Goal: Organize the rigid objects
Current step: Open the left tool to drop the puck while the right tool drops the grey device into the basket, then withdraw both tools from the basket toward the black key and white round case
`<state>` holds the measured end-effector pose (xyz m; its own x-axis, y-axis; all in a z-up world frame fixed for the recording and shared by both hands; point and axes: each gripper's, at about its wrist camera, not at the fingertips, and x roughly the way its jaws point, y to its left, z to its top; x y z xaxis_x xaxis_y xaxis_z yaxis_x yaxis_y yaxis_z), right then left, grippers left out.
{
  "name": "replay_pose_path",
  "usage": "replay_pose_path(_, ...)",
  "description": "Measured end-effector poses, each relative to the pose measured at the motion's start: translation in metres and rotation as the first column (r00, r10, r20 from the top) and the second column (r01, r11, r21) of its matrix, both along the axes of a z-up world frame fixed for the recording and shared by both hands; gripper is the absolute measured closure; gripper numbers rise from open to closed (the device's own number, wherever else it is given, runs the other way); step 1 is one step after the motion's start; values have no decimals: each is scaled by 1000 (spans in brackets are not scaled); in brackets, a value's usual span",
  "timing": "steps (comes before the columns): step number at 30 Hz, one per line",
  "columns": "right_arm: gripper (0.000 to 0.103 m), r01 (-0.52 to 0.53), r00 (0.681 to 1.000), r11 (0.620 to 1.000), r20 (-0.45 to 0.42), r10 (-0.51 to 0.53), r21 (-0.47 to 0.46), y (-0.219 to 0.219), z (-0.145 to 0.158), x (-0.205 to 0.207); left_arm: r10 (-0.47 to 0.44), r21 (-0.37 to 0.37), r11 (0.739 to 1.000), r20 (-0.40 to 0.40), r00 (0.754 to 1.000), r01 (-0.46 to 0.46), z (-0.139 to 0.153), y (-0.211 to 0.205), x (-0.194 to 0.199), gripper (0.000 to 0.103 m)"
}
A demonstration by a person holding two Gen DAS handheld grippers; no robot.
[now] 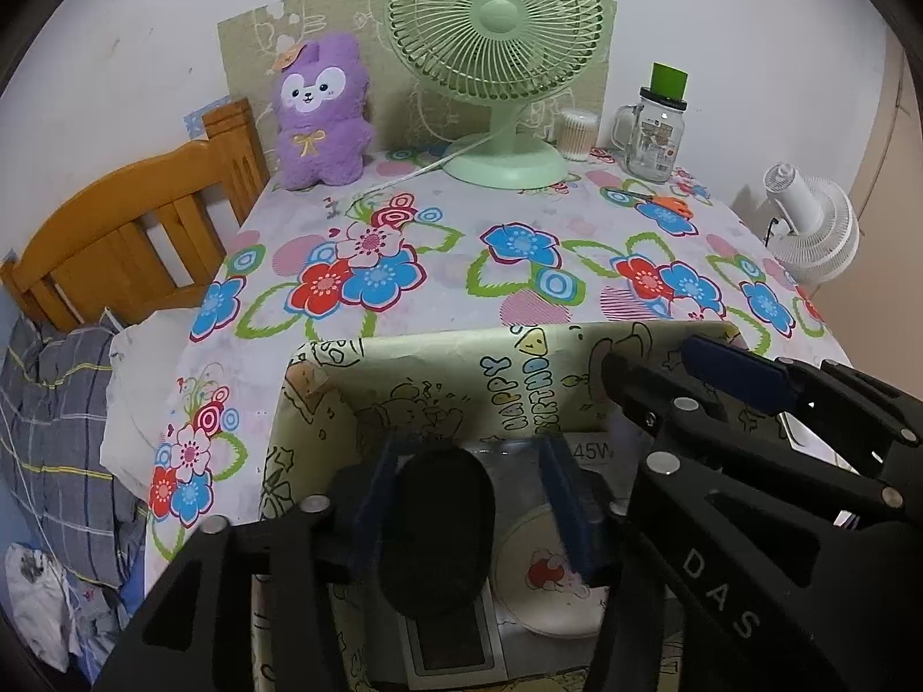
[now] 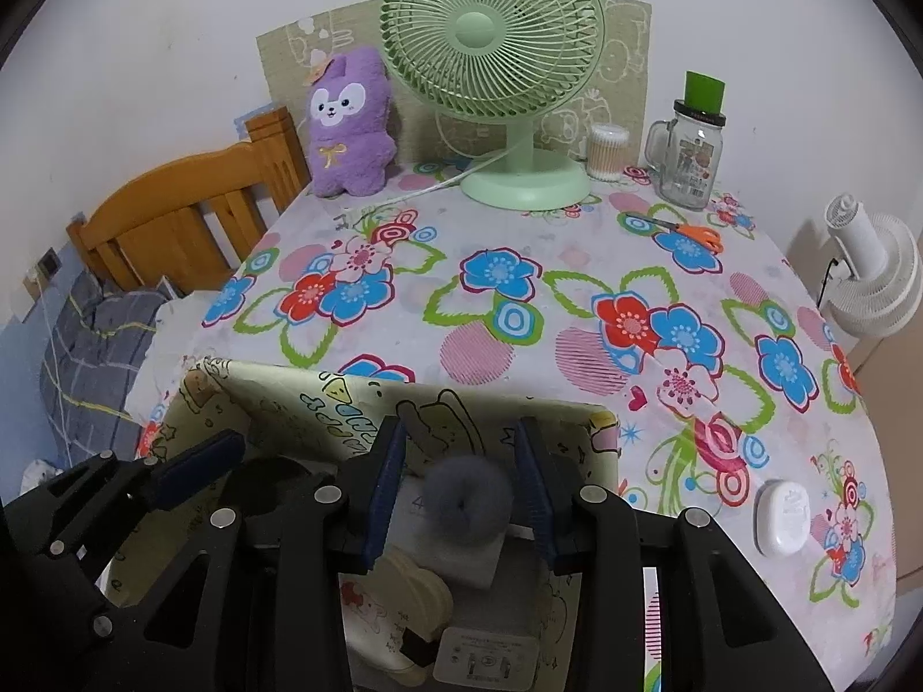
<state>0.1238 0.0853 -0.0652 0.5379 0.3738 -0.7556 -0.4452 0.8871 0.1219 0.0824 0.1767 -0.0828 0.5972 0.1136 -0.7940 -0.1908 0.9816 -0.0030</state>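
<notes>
Fans number two: green (image 2: 490, 52), white (image 2: 871, 271)

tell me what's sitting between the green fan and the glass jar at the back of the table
A small clear tub of cotton swabs stands between the green fan and the glass jar, beside the fan's base. Both wrist views show it.

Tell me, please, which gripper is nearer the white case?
Right. The right gripper is over the box, case to its right; left gripper lies beyond, farther left.
</notes>
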Motion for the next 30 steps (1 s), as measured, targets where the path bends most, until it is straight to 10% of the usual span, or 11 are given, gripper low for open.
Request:
replay_pose_path(4,30,-4,1000,1000,21,4,8,-6,7,-6,-2,-9,1000,7,1000,2,4,-3,-4,31)
replay_pose_path(14,21,27,997,999,67,-28,17,-35,24,-21,-25,11,1000,60,998,24,20,-28,-18,9)
replay_pose_path(30,12,76,991,996,106,-81,45,-86,47,-40,-59,43,998,121,991,55,45,-68,-34,5)
